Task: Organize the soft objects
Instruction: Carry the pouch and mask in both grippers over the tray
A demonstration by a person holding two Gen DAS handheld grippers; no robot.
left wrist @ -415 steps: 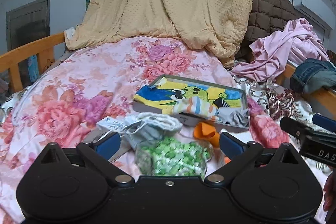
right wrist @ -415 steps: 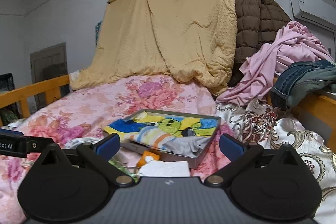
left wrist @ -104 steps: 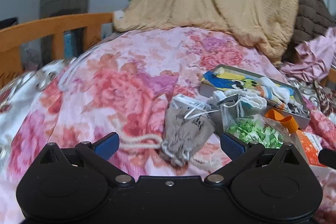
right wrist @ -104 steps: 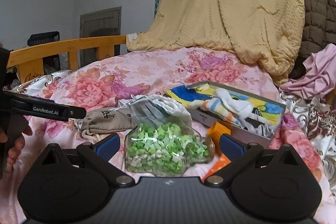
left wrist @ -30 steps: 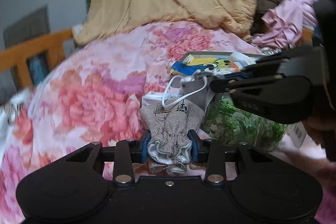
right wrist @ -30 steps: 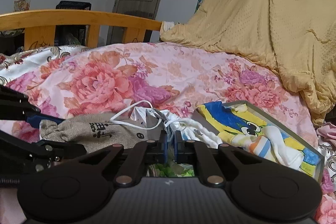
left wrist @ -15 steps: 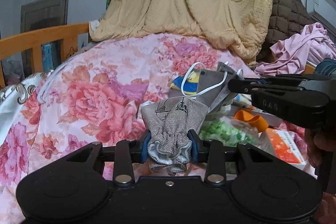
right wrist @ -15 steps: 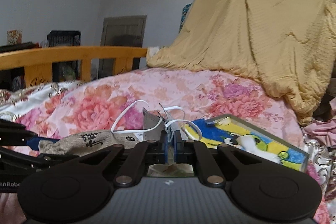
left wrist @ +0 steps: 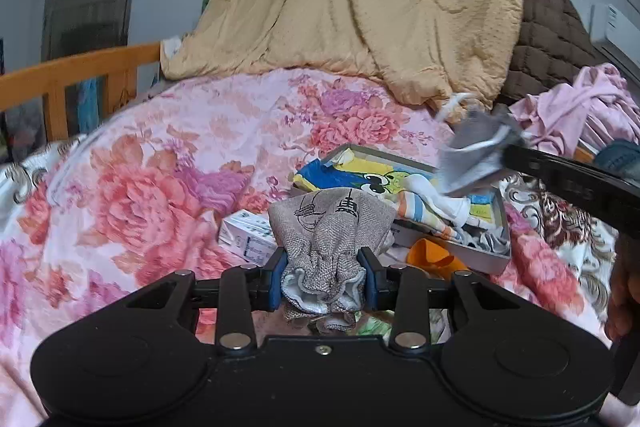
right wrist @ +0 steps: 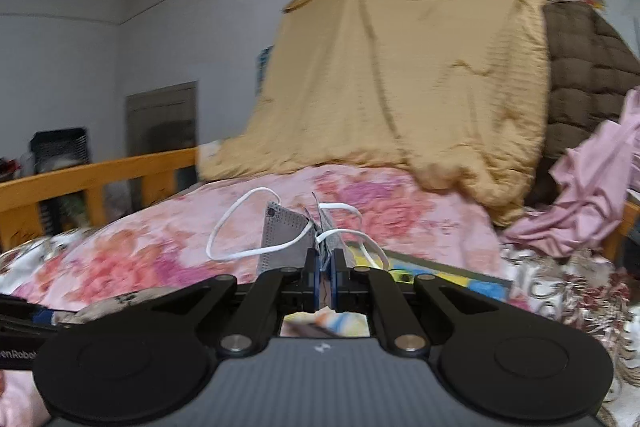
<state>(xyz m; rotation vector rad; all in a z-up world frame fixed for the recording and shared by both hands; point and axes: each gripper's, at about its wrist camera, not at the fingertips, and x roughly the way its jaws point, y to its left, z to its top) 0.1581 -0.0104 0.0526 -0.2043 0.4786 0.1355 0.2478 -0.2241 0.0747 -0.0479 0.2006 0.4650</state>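
Note:
My left gripper point(left wrist: 323, 278) is shut on a grey burlap drawstring pouch point(left wrist: 328, 227) and holds it above the floral bedspread. My right gripper point(right wrist: 325, 277) is shut on a grey face mask point(right wrist: 286, 239) with white ear loops, lifted in the air. In the left wrist view the mask point(left wrist: 476, 151) hangs from the right gripper over the grey tray point(left wrist: 500, 251), which holds a cartoon cloth point(left wrist: 360, 175) and striped socks point(left wrist: 432, 205).
A white box point(left wrist: 248, 233) and an orange object point(left wrist: 432, 257) lie by the tray. A tan quilt point(left wrist: 360, 7), brown quilt point(left wrist: 552, 39) and pink clothes point(left wrist: 580, 115) pile at the back. A wooden bed rail point(left wrist: 80, 75) runs at left.
My right gripper has lifted the face mask up and to the right, over the tray. My left gripper still holds the pouch and has turned a little toward the tray.

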